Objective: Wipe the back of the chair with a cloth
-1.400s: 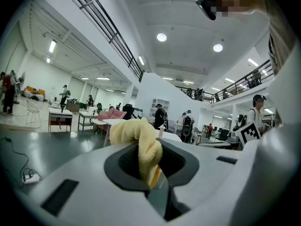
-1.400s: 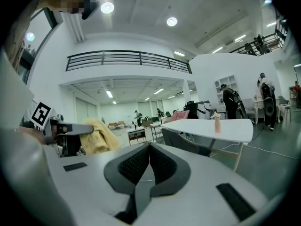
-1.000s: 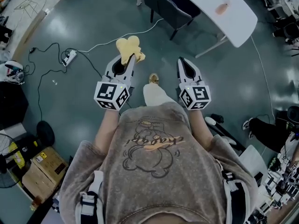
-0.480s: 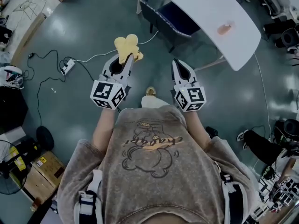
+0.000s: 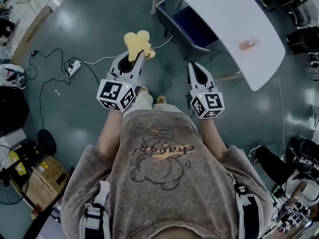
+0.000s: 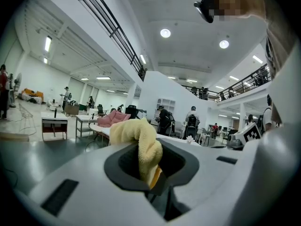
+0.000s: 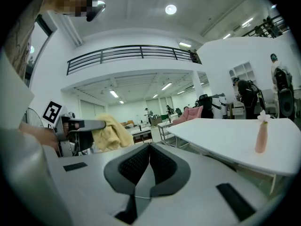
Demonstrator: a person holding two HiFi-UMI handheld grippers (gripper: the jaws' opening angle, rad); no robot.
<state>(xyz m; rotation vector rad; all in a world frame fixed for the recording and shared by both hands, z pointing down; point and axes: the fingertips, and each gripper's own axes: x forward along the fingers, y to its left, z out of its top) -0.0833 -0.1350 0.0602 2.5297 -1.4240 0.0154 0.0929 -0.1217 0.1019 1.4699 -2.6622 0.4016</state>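
Observation:
A yellow cloth (image 5: 138, 44) sticks out of my left gripper (image 5: 140, 59), whose jaws are shut on it; in the left gripper view the cloth (image 6: 138, 140) folds down between the pads. My right gripper (image 5: 195, 67) is held beside it, shut and empty, its jaws (image 7: 149, 161) pressed together. The dark blue chair (image 5: 185, 26) stands ahead of both grippers, tucked partly under the white table (image 5: 234, 24), its back edge toward me. Neither gripper touches the chair. From the right gripper view I see the left gripper with the cloth (image 7: 111, 132) at the left.
A small pink bottle (image 5: 248, 45) stands on the white table, also visible as the bottle (image 7: 261, 134) at the right. A power strip (image 5: 73, 67) with cables lies on the floor at the left. Cardboard boxes (image 5: 42, 176) and gear sit at the lower left.
The person has stepped forward; the chair and table have come nearer and shifted right in the head view. Both grippers keep their pose, the cloth still held.

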